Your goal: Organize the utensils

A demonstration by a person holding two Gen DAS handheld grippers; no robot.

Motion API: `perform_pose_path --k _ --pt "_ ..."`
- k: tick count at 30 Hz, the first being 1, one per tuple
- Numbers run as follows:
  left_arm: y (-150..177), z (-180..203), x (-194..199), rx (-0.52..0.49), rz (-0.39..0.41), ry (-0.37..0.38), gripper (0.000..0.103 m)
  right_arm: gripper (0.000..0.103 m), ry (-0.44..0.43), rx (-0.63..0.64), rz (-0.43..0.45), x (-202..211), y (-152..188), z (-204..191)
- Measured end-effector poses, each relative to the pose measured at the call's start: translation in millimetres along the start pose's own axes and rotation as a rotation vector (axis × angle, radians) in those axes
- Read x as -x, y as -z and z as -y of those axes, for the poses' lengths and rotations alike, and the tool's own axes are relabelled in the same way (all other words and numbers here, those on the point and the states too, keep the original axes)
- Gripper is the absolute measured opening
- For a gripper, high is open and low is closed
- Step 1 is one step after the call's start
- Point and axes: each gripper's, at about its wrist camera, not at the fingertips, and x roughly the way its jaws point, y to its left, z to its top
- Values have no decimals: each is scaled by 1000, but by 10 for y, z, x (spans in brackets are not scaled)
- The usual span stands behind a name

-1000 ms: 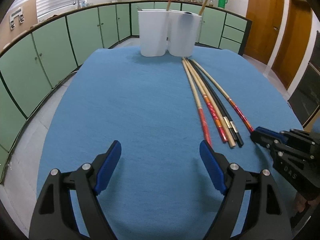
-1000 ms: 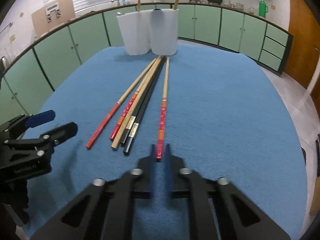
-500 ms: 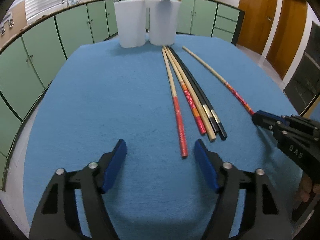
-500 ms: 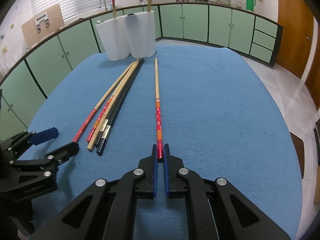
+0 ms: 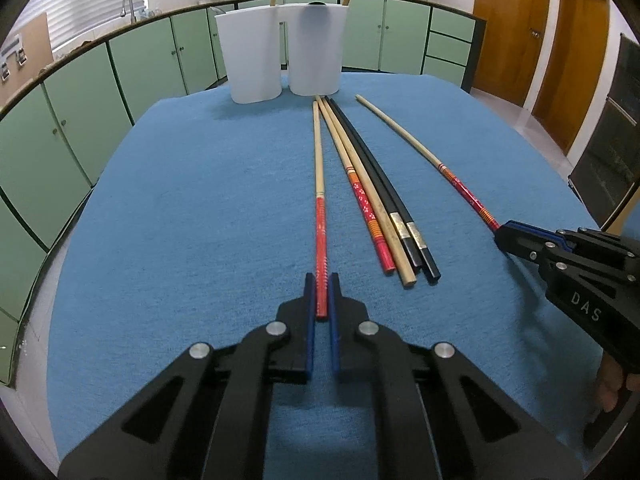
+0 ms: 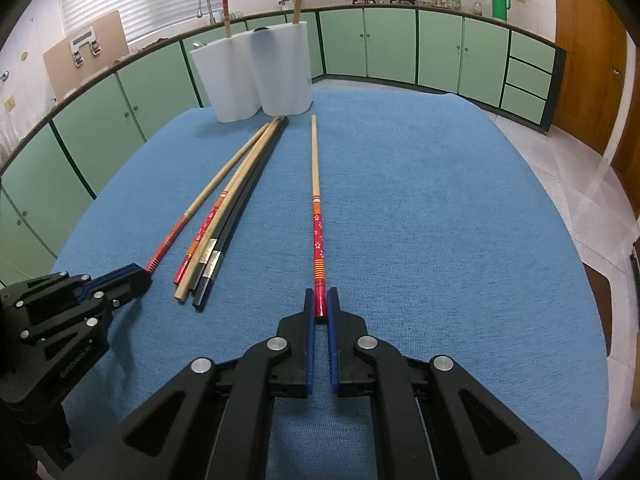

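Lying on the blue cloth (image 5: 180,240), six chopsticks are seen with their thin ends toward two white holders (image 5: 280,56) at the far edge. At the left, a red-handled chopstick (image 5: 320,216) is clamped at its thick end by the left gripper (image 5: 321,294), whose jaws have just been closing on it. Just beside it to the right, a bundle of four chopsticks (image 5: 380,216) lies untouched. Further right, well apart, a flower-patterned chopstick (image 6: 317,232) is pinched at its red end between the narrow jaws of the right gripper (image 6: 320,306). One chopstick stands in each holder.
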Motion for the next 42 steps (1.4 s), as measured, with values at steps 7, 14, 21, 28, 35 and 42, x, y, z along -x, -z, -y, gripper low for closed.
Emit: perform_pose_path --k 7,14,21,28,35,42 --pt "-16 -35 99 11 22 6 5 6 5 0 2 12 -4 1" --pt "-106 -47 352 -3 79 -3 5 6 9 11 26 151 -46 -3" --pt "-321 -102 733 -5 185 -11 5 6 -2 39 96 473 -275 -19" --pt "-647 -186 1119 -10 297 -2 5 6 -43 41 163 827 -650 37" --pt "-953 -280 1458 3 395 25 5 6 -72 72 203 1101 -1073 29" --pt "-1226 -313 1580 -9 432 59 5 6 -114 151 210 1256 -1538 -73"
